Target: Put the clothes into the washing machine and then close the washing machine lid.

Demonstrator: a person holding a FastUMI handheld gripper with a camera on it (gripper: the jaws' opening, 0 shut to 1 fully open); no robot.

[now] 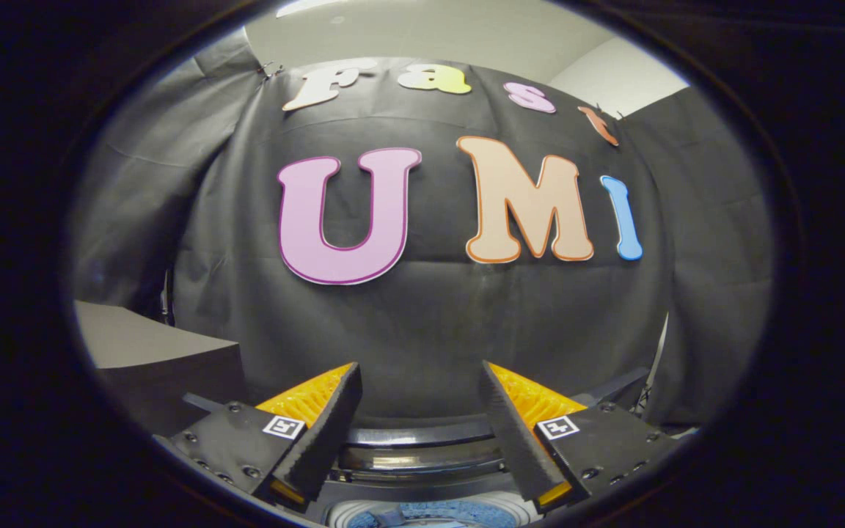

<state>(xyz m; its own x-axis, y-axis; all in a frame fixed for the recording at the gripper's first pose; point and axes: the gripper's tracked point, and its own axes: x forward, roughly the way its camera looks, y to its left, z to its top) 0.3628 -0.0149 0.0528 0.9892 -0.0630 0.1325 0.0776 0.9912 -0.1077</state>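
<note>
Gripper view has the hand-held gripper (419, 375) spread apart with nothing between its fingers. Just below them, blue clothes (430, 513) lie in the open mouth of the washing machine (422, 458); its dark lid (419, 433) seems to stand raised just beyond. With the clothes apparently in, closing looks next: hook the lid's top edge and bring it down slowly. A grey worktop (136, 341) sits further off.

clothes (422, 513): blue, maybe textured | washing machine (422, 451): dark rim | wall (422, 330): black
</note>
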